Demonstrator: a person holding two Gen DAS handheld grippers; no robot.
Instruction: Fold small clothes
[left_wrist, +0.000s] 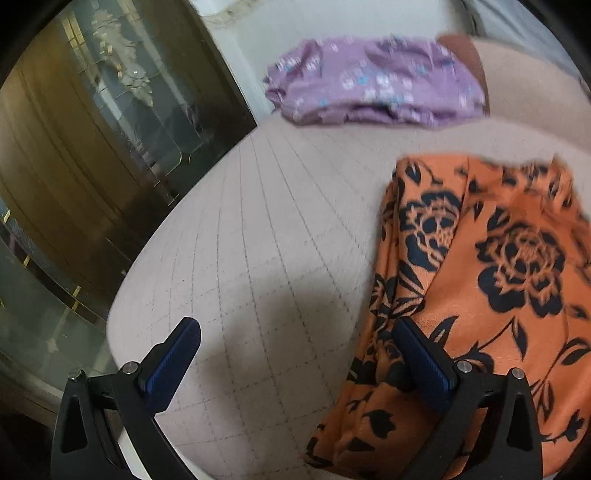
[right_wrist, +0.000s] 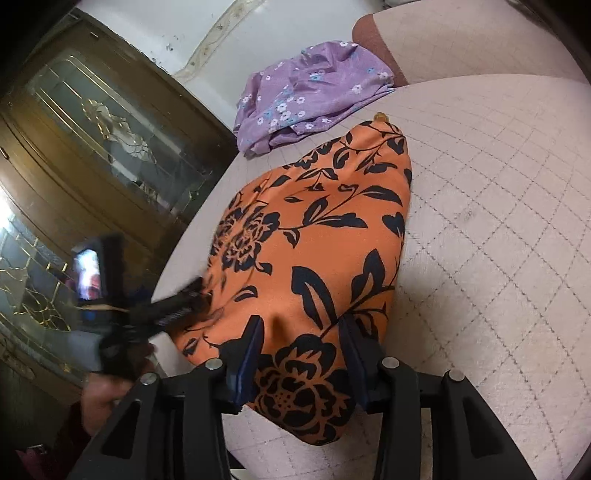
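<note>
An orange garment with black flowers (left_wrist: 480, 295) lies on the quilted pale cushion (left_wrist: 277, 240); it also shows in the right wrist view (right_wrist: 314, 240), folded lengthwise. My left gripper (left_wrist: 299, 339) is open, its right finger (left_wrist: 424, 365) over the garment's left edge, holding nothing. It also shows in the right wrist view (right_wrist: 177, 306), blurred, at the garment's left edge. My right gripper (right_wrist: 301, 332) is open, its jaws standing on either side of the garment's near end. A crumpled purple flowered garment (left_wrist: 373, 85) lies at the far edge (right_wrist: 306, 92).
A dark wooden cabinet with glass doors (left_wrist: 92, 147) stands left of the cushion (right_wrist: 92, 147). A backrest cushion (right_wrist: 461, 40) rises at the far right. Bare quilted surface (right_wrist: 498, 240) lies right of the orange garment.
</note>
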